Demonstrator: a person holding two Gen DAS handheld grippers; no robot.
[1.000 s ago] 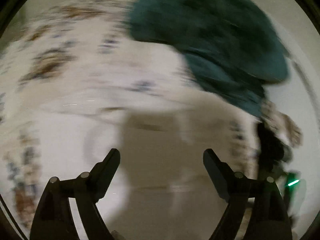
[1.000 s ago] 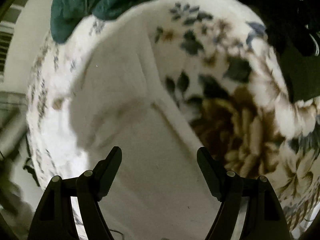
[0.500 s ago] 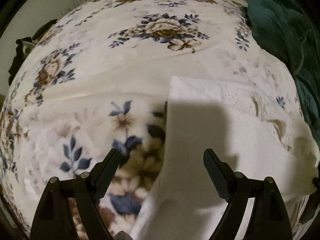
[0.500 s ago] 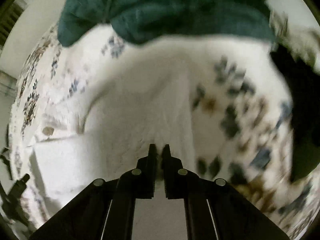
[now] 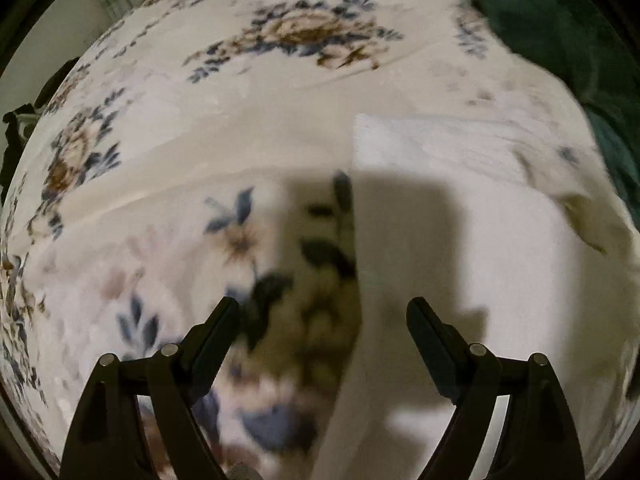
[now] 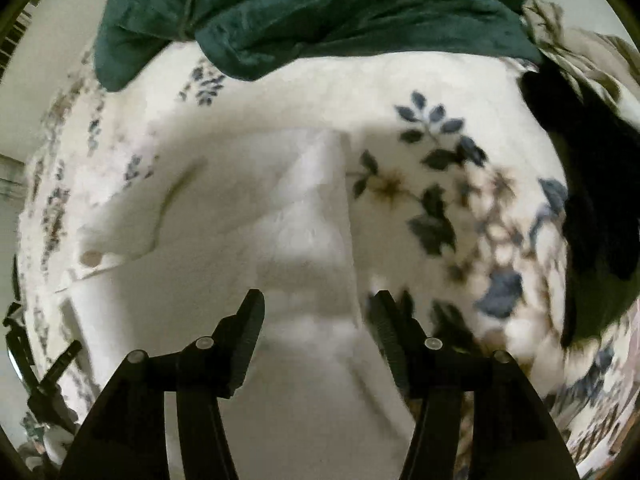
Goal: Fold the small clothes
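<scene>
Hovering over a floral blanket [image 5: 168,128], your left gripper [image 5: 322,322] has its 2 fingers spread wide with nothing between them. Below it, the straight left edge of a white garment [image 5: 500,264] runs up between the fingertips, and the gripper's shadow falls across both cloth and blanket. That view is blurred toward the bottom.

Your right gripper [image 6: 316,312] is likewise parted, a little less widely, and holds nothing. Its right finger [image 6: 390,324] sits just beside the garment's right edge, while the white garment [image 6: 224,220] lies flat on the blanket [image 6: 448,184], one layer folded over on the left with a small round button [image 6: 91,257] near that fold.

Dark green cloth [image 6: 304,12] is heaped at the blanket's far side, and a black item [image 6: 592,184] lies at right.
</scene>
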